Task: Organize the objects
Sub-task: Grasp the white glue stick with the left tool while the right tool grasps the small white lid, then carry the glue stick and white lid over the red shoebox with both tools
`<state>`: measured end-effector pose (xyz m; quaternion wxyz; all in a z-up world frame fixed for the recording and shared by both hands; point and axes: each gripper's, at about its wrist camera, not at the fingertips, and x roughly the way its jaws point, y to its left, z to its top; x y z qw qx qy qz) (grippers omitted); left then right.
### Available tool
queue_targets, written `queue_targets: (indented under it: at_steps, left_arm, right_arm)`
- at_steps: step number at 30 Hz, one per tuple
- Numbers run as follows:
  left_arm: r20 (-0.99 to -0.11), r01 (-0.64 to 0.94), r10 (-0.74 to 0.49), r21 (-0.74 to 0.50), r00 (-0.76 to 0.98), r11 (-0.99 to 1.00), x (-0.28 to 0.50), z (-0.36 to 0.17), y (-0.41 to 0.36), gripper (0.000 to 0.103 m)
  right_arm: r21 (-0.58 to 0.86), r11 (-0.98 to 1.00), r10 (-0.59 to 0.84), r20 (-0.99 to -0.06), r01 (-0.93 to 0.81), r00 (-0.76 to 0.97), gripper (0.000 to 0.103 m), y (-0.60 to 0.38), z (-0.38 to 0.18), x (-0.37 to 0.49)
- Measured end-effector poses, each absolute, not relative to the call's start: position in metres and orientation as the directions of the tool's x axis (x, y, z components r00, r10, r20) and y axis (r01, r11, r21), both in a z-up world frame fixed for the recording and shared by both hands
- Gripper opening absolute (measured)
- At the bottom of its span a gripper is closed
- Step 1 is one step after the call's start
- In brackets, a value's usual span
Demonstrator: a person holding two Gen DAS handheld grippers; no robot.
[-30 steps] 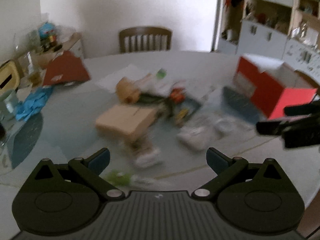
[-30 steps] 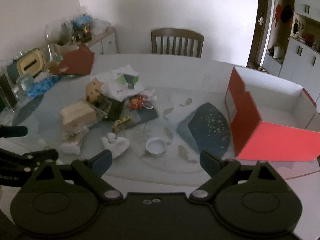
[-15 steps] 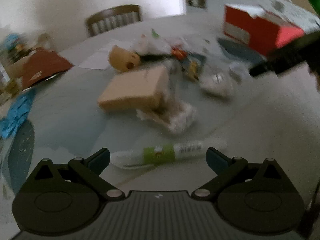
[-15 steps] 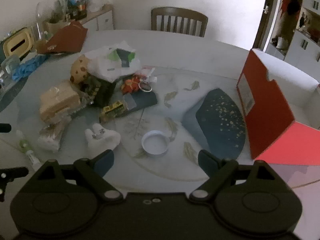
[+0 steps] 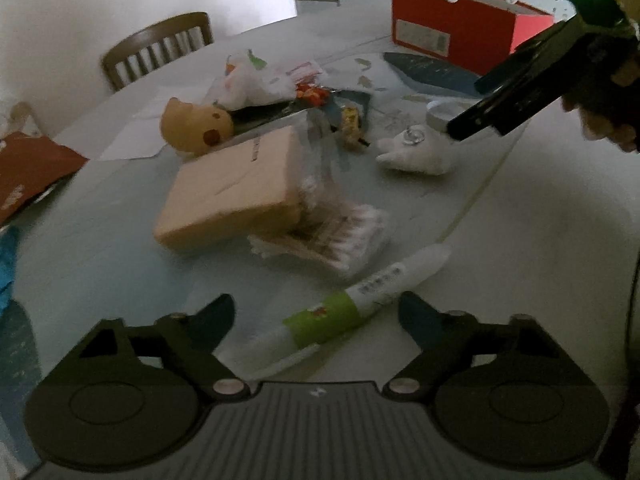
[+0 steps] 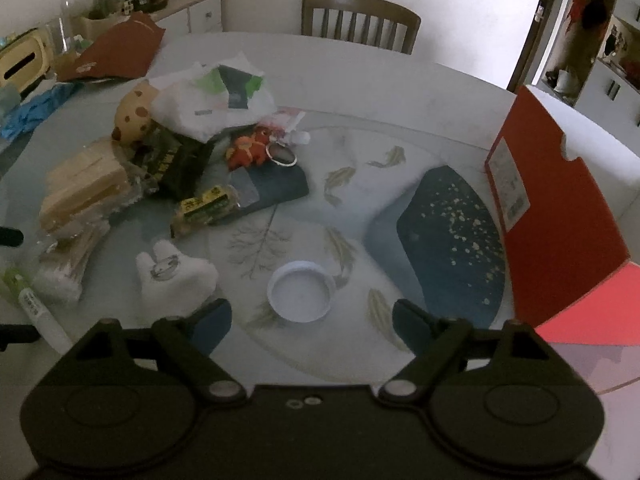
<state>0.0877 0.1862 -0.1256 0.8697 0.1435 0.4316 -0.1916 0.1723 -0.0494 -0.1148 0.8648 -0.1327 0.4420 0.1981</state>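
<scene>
My left gripper (image 5: 316,314) is open, its jaws on either side of a white tube with a green label (image 5: 352,302) that lies on the round table (image 5: 100,264); the tube also shows in the right wrist view (image 6: 28,300). My right gripper (image 6: 312,312) is open and empty, just above a small white round lid (image 6: 300,292). A clutter pile sits beyond: a tan box (image 5: 232,188), a pack of cotton swabs (image 5: 340,236), a white plush (image 6: 172,276), a yellow toy (image 5: 192,124), plastic bags (image 6: 212,100).
An open red shoebox (image 6: 552,208) stands at the table's right side, also in the left wrist view (image 5: 460,28). A dark blue fan-shaped mat (image 6: 452,236) lies before it. A wooden chair (image 6: 360,20) is behind the table. A red folder (image 6: 120,52) and blue cloth (image 6: 32,108) lie far left.
My left gripper has swung down and forward onto the tube, which now lies between its jaws. My right gripper has come lower and closer to the white lid.
</scene>
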Motion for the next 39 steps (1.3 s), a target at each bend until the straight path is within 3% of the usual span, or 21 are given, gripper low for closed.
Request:
queue_targets:
  at_steps: [5,8,12,14,16,17,29,39]
  left_arm:
    - [-0.813,0.481,-0.267,0.017,0.517,0.877,0.093,-0.123,0.186,0.047]
    - [-0.819,0.493,-0.269,0.019,0.507,0.870,0.090,-0.121,0.181,0.033]
    - [-0.825,0.489,-0.262,0.021,0.501,0.872,0.086,-0.119,0.177,0.028]
    - [-0.826,0.477,-0.263,0.008,0.499,0.879,0.084,-0.119,0.176,0.025]
    - [-0.826,0.467,-0.270,-0.010,0.494,0.884,0.083,-0.119,0.176,0.023]
    - [-0.826,0.461,-0.275,-0.022,0.491,0.887,0.083,-0.119,0.175,0.022]
    - [-0.816,0.387,-0.307,-0.112,0.490,0.915,0.075,-0.116,0.171,0.016]
    - [-0.800,0.275,-0.249,-0.110,0.545,0.955,0.070,-0.094,0.148,0.016]
  right_arm:
    - [-0.046,0.889,0.226,-0.822,-0.456,0.523,0.084,-0.045,-0.118,0.178]
    - [-0.040,0.889,0.226,-0.829,-0.456,0.512,0.079,-0.041,-0.121,0.181]
    - [-0.027,0.893,0.228,-0.834,-0.450,0.502,0.067,-0.039,-0.123,0.182]
    - [-0.024,0.894,0.230,-0.833,-0.447,0.503,0.058,-0.038,-0.122,0.181]
    - [-0.032,0.895,0.223,-0.833,-0.445,0.507,0.041,-0.037,-0.120,0.179]
    - [-0.038,0.895,0.216,-0.833,-0.443,0.509,0.038,-0.036,-0.119,0.178]
    - [-0.009,0.908,0.228,-0.829,-0.419,0.511,0.038,-0.057,-0.096,0.154]
    - [0.006,0.874,0.296,-0.800,-0.486,0.523,0.037,-0.091,-0.057,0.139]
